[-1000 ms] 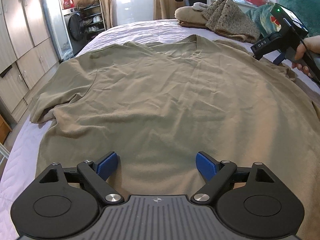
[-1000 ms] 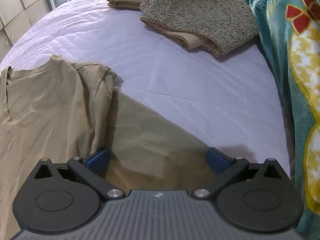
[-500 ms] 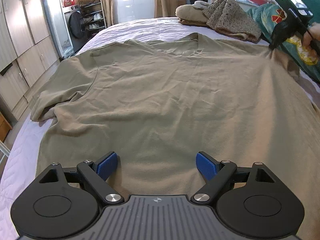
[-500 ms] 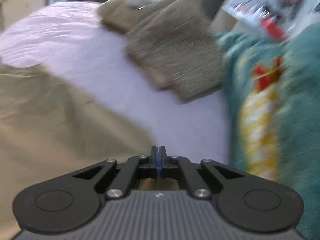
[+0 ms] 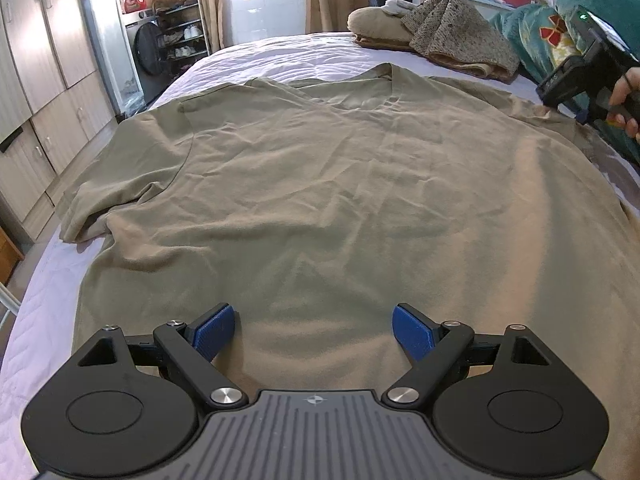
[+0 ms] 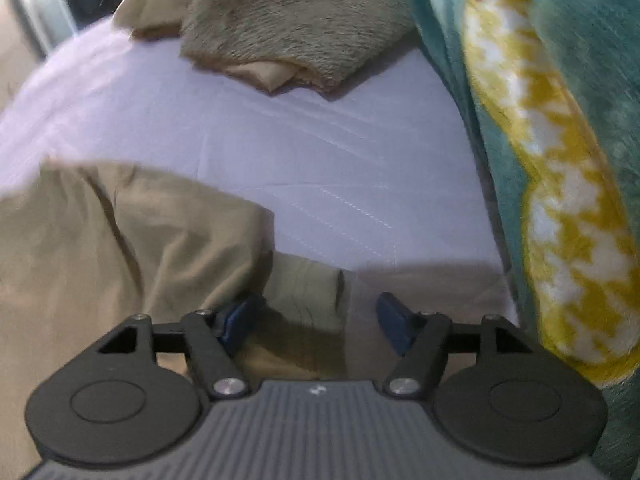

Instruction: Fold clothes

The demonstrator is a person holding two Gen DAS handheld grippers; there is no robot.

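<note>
Olive T-shirt (image 5: 320,184) is spread flat, lightly wrinkled, over the bed (image 5: 280,50). Fabric is judged thin, limp, light, easily dragged. Left gripper (image 5: 314,330) jaws spread above the hem; right gripper (image 6: 316,320) jaws spread at the sleeve (image 6: 304,292), where pinching is advised.

— What's under my jaws?

— A bed (image 5: 280,50) in pale lilac quilted sheet, with an olive shirt (image 5: 340,200) spread flat over most of the frame.

— And further back?

— Upper right: folded clothes (image 5: 452,36) on the sheet, and a teal blanket (image 6: 560,120) along the right edge.
</note>
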